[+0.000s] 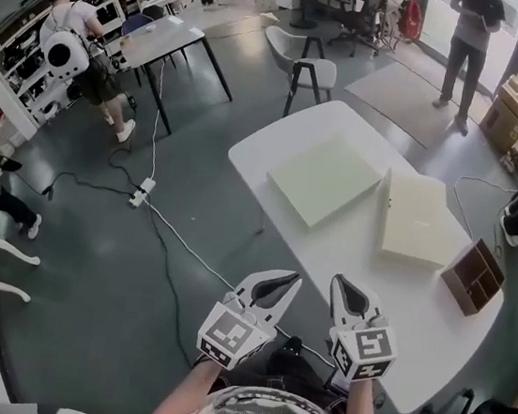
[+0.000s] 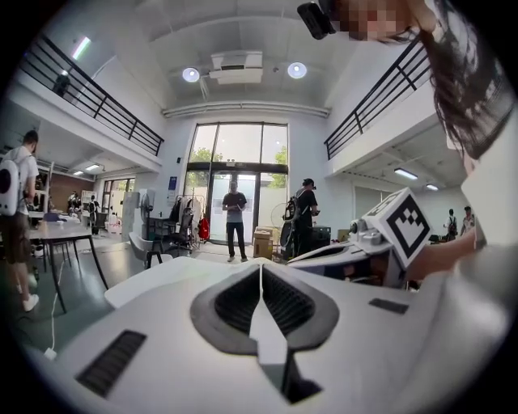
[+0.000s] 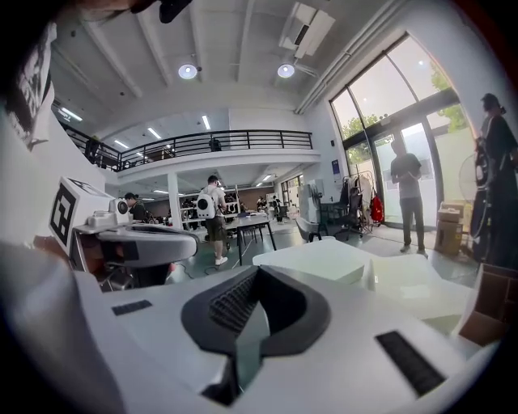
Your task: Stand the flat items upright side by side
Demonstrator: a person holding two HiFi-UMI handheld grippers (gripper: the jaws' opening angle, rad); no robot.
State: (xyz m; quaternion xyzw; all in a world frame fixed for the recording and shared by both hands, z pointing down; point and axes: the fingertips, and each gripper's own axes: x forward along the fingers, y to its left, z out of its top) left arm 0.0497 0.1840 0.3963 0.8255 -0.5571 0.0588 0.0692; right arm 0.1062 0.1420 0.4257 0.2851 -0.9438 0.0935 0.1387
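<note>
Left gripper and right gripper, both closed and empty, hovered off the white table's near edge. On the table two cream flat items lay flat: one cornerwise at its middle, the other rightward, long axis pointing away, its tiny dark mark unreadable.

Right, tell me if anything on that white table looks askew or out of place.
Nothing is spilled or damaged. The left cream board and the right cream board lie flat at different angles, not lined up. The brown compartment box sits close to the white table edge.
</note>
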